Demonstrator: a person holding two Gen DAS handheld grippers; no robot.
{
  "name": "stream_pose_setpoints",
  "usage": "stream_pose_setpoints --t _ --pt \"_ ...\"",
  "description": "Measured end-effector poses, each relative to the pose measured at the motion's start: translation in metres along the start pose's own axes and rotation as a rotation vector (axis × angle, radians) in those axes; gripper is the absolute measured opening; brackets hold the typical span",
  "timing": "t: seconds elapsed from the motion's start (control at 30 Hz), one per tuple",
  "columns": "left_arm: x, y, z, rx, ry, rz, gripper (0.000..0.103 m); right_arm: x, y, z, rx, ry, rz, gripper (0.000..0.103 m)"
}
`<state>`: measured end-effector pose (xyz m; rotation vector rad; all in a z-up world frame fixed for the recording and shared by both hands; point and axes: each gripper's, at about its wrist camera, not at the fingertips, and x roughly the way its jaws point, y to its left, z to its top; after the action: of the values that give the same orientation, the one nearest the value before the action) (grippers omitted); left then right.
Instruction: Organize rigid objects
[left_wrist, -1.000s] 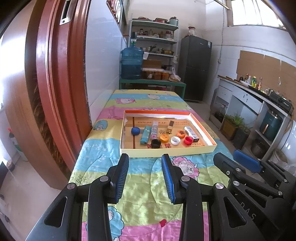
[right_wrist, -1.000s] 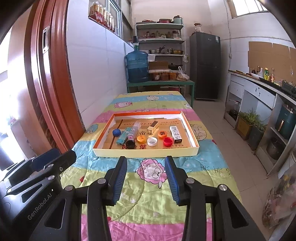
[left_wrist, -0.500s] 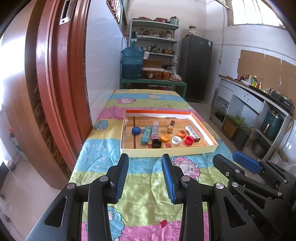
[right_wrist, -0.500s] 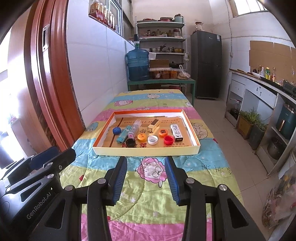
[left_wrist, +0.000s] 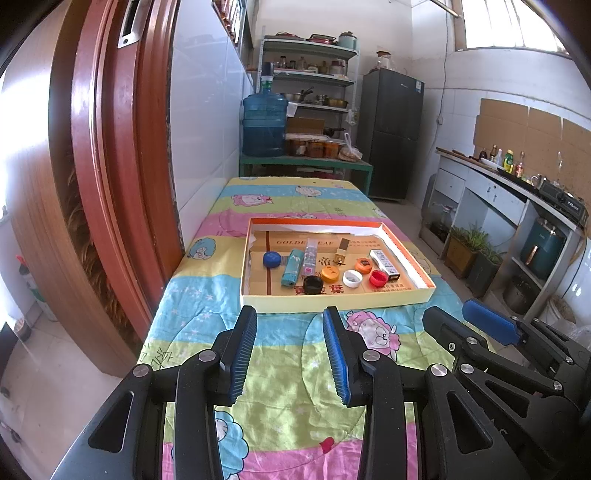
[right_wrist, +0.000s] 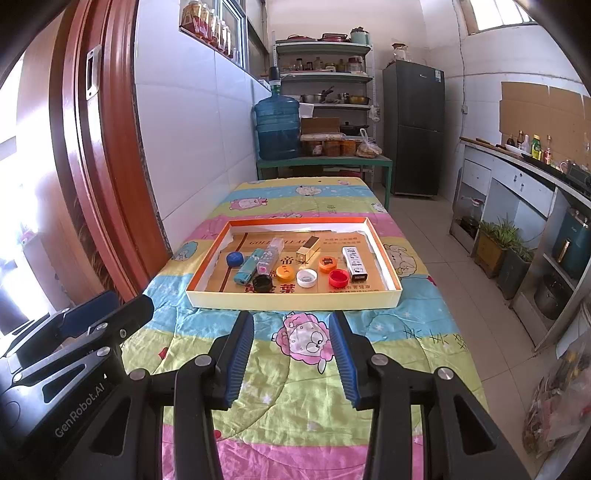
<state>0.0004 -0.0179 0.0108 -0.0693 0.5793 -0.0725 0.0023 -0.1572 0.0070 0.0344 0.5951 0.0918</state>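
While both tools hang above the near part of the striped cartoon blanket (right_wrist: 303, 384), the left gripper (left_wrist: 290, 354) and the right gripper (right_wrist: 291, 356) stand wide apart and hold nothing. Further on lies a shallow cardboard tray (right_wrist: 291, 300) with orange inner walls. Inside it, near the front wall, a black cap (right_wrist: 262, 282), an orange cap (right_wrist: 285, 273), a white cap (right_wrist: 307, 277) and a red cap (right_wrist: 338, 278) make a row. Behind them lie a teal tube (right_wrist: 248, 268), a blue cap (right_wrist: 235, 258) and a white box (right_wrist: 354, 263). Far behind stands a blue water jug (right_wrist: 277, 127).
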Motion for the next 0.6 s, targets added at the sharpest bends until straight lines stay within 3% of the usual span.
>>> stream_pose_setpoints --t 0.6 --pt "0.0012 0.0007 -0.0007 0.001 0.004 0.001 0.039 0.0006 0.0004 -0.0003 0.001 0.004 0.001 0.042"
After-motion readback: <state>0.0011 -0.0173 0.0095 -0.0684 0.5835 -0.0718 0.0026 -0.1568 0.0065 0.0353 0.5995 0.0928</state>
